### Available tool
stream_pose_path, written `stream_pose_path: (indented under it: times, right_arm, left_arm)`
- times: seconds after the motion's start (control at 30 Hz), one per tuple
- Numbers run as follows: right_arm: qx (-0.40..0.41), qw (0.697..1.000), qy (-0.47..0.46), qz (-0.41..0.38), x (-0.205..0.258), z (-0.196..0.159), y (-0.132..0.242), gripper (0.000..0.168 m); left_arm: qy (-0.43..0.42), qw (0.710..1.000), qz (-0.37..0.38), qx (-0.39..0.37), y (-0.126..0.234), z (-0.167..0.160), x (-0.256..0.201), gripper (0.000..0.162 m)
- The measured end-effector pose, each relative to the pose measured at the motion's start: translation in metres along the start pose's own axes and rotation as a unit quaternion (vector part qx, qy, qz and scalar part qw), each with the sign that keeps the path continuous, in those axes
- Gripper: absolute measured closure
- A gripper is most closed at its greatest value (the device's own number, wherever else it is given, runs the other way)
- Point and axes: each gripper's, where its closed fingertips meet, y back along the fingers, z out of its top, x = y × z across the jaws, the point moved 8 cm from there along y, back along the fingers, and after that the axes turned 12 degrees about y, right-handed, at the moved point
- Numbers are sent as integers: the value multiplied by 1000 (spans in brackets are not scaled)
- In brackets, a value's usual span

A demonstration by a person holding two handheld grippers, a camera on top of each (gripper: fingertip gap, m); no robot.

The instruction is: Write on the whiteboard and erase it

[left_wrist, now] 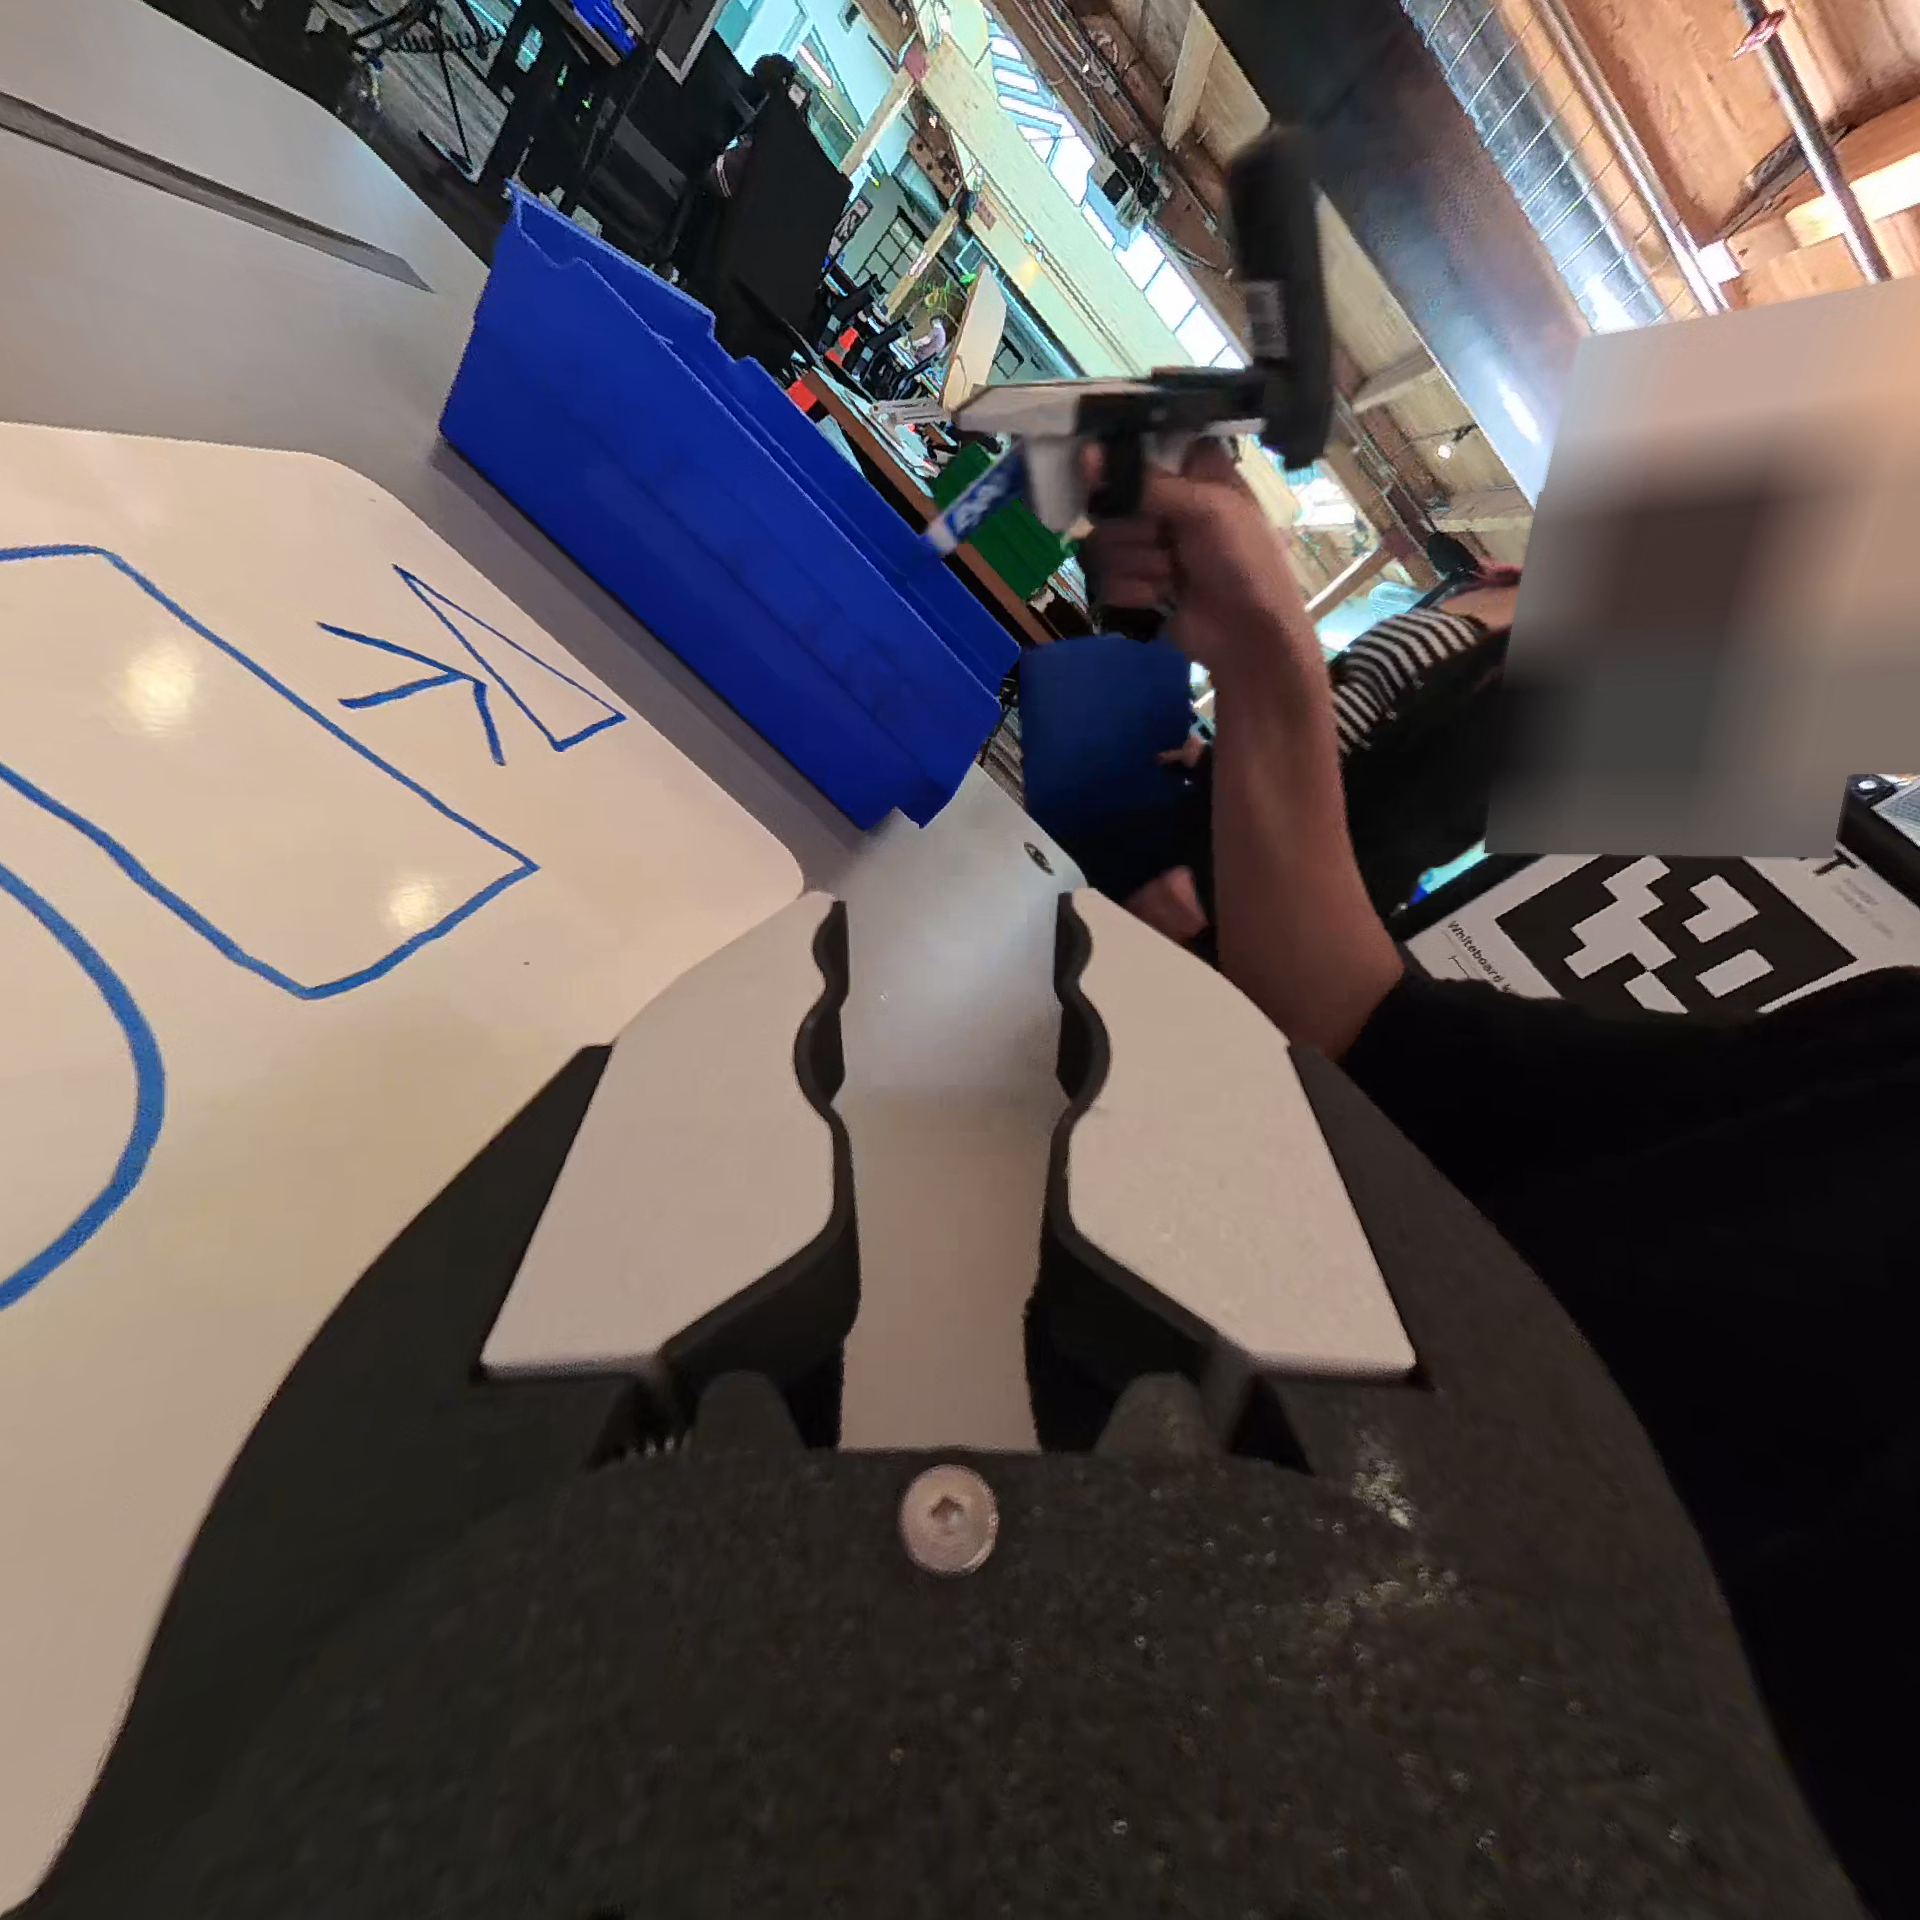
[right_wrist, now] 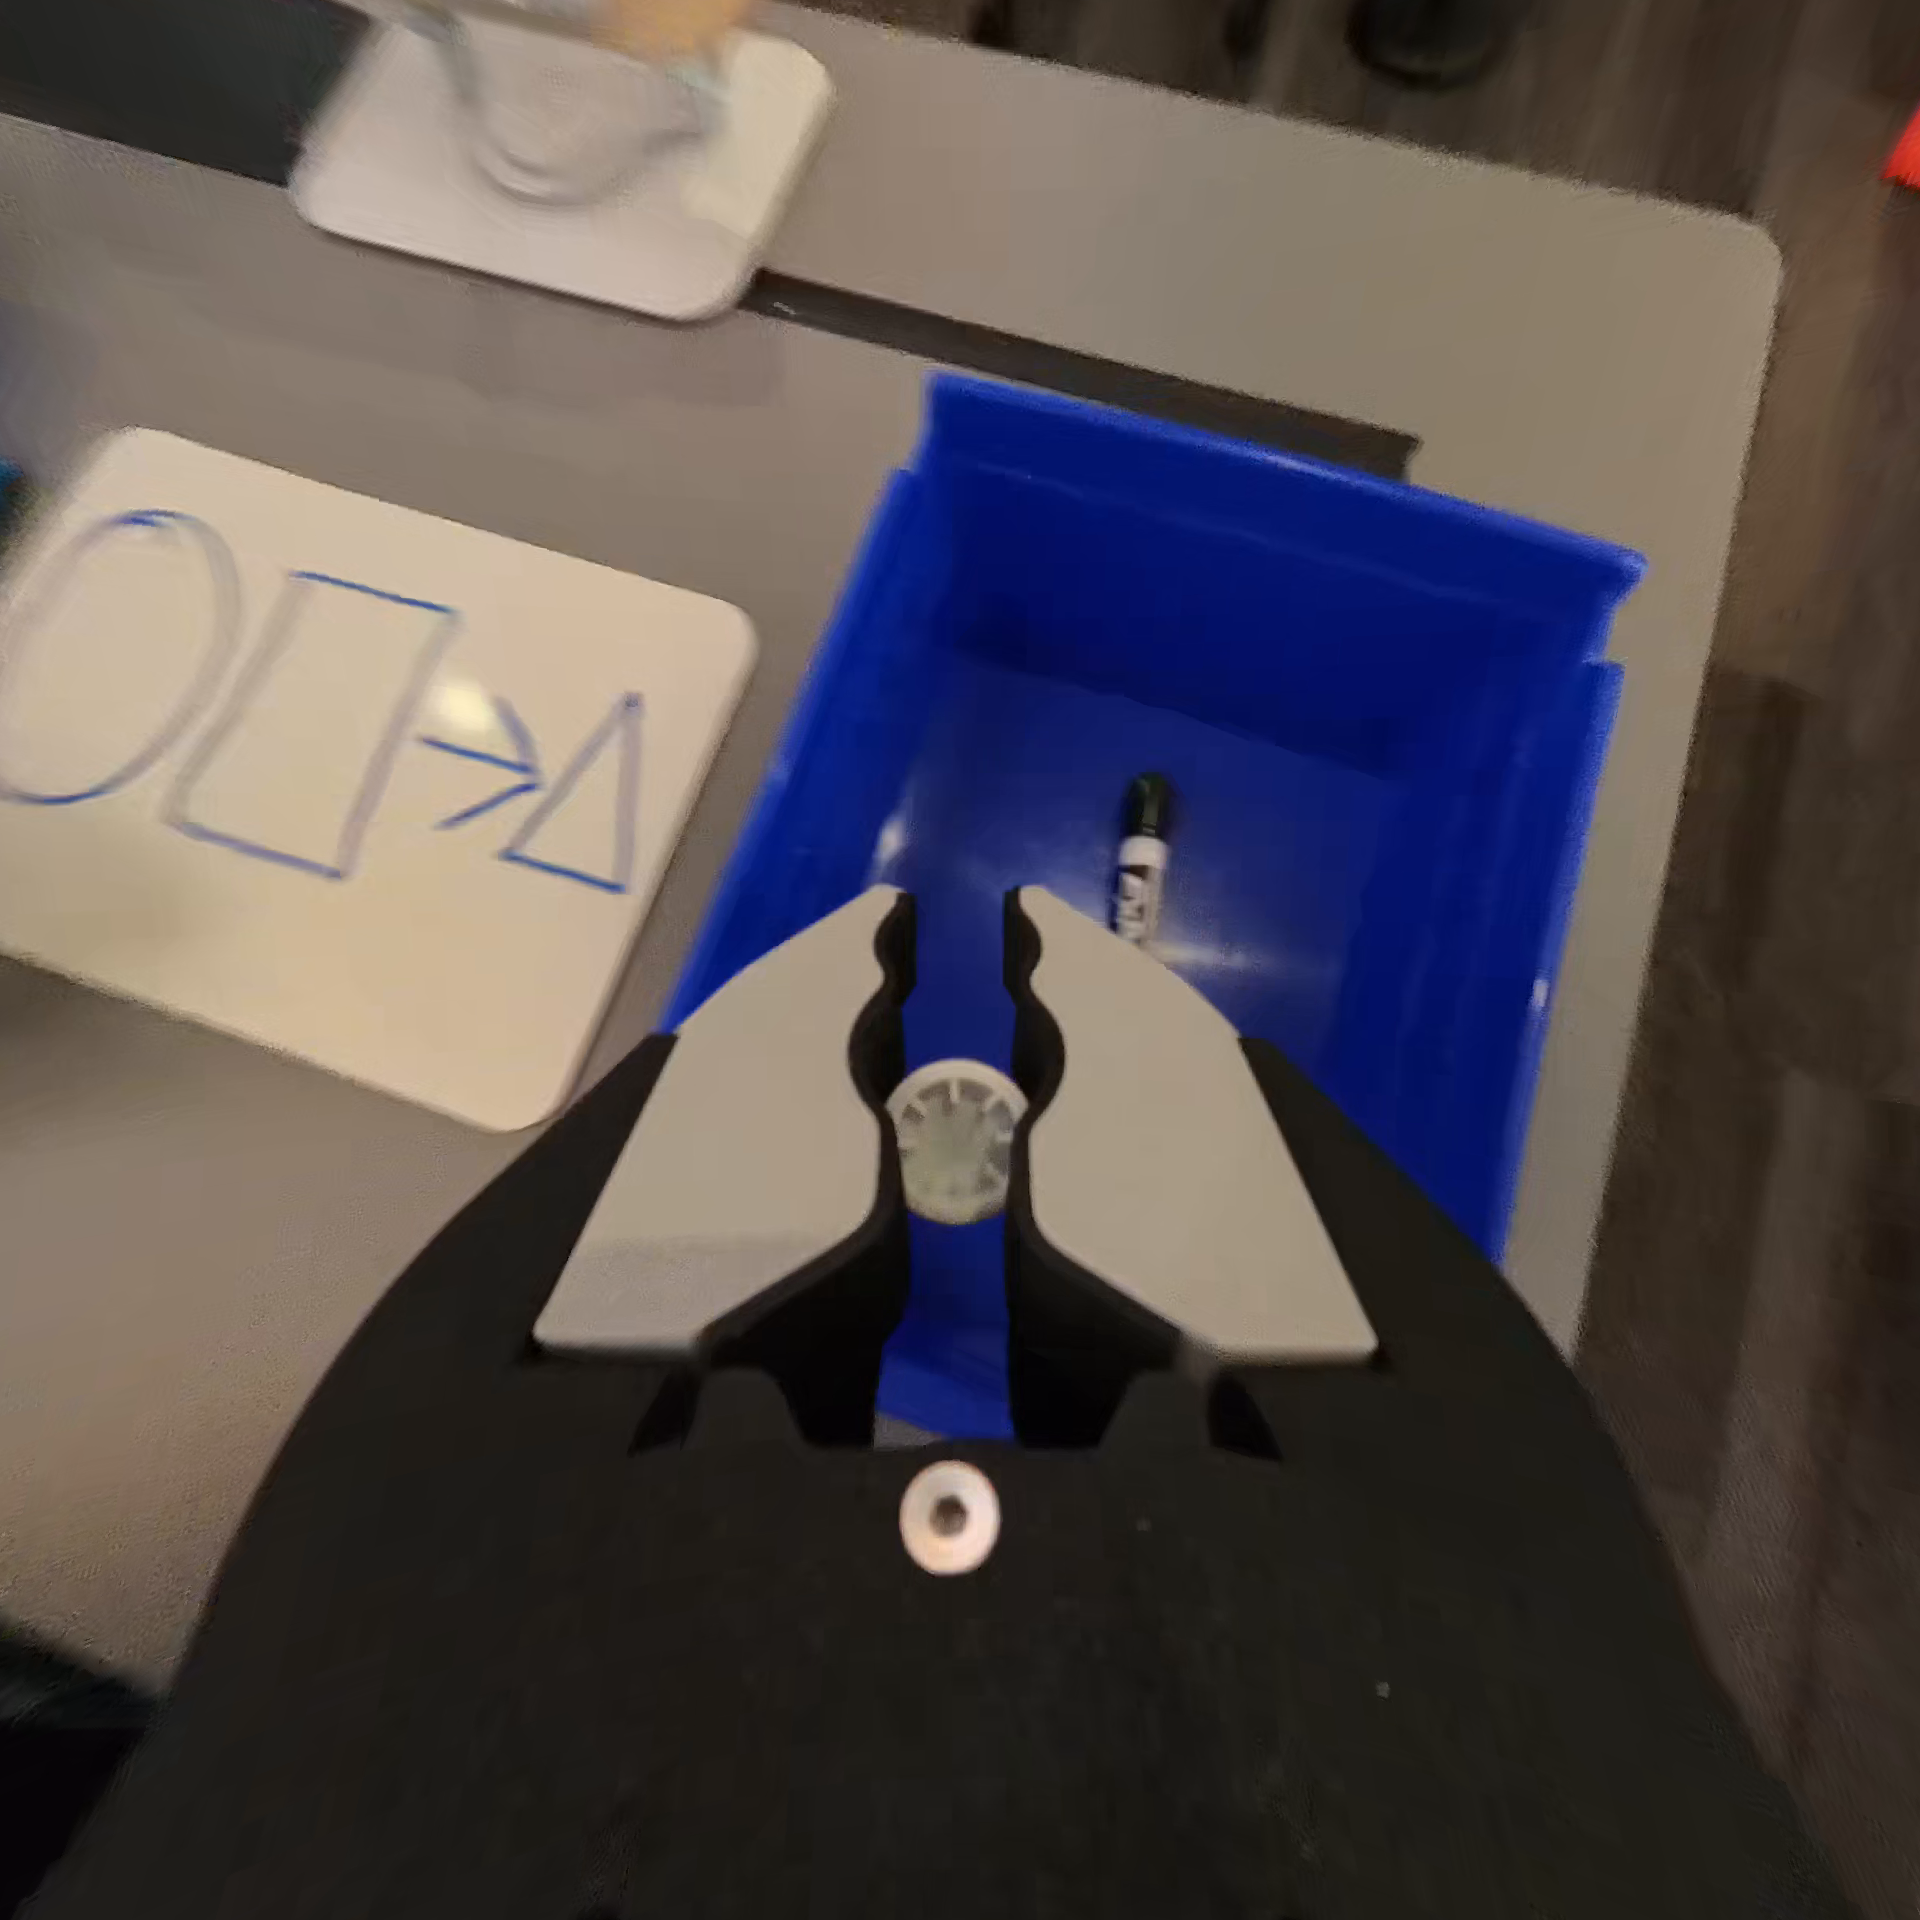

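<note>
A small white whiteboard (right_wrist: 343,769) with rounded corners lies flat on a grey counter (right_wrist: 1143,281). It carries blue marker drawings: an oval, a rectangle, an arrow and a triangle in a row. Just beside the whiteboard, to its right in the right wrist view, stands an open blue plastic bin (right_wrist: 1299,665). On the bin's floor lies a black-capped marker (right_wrist: 1141,862) with a white label.

The right gripper (right_wrist: 958,899) hangs above the near part of the bin, pointing down into it. Its jaws are closed on a blue marker (right_wrist: 954,1151), seen end-on as a round pale butt caught in the notch between the fingers; in the left wrist view the marker's blue and white barrel (left_wrist: 982,504) sticks out below that gripper, held up in the air by a person's hand (left_wrist: 1164,551) well above the counter.

The left gripper (left_wrist: 951,914) sits low over the counter near the whiteboard's corner, beside the bin. Its jaws stand apart with nothing between them, only bare counter showing in the gap.

Farther back on the counter, a second white board (right_wrist: 582,197) bears a blurred clear glass object (right_wrist: 571,114). A sheet with a black-and-white square marker pattern (left_wrist: 1662,935) lies at the right of the left wrist view.
</note>
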Motion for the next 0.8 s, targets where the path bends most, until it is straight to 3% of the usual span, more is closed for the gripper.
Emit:
stream_pose_path:
  times: [0.13, 0.27, 0.33, 0.57, 0.8]
  right_arm:
    - [48, 998, -28, -37, -44, -18, -50, 152]
    - [195, 979, -32, -55, -71, -38, -89, 152]
    - [231, 971, -26, -54, -77, -38, -102, 152]
    - [258, 963, -73, -5, -89, -37, -145, 153]
    - [237, 964, -120, -32, -98, -51, -170, 149]
  left_arm:
    - [-15, 1000, 13, 11, -2, -1, -2, 125]
    - [-28, 999, 24, 24, -5, -5, -4, 125]
    - [-30, 999, 25, 28, -7, -6, -5, 125]
    - [-32, 998, 31, 53, -12, -13, -2, 125]
    - [-39, 996, 39, 68, -16, -16, -1, 125]
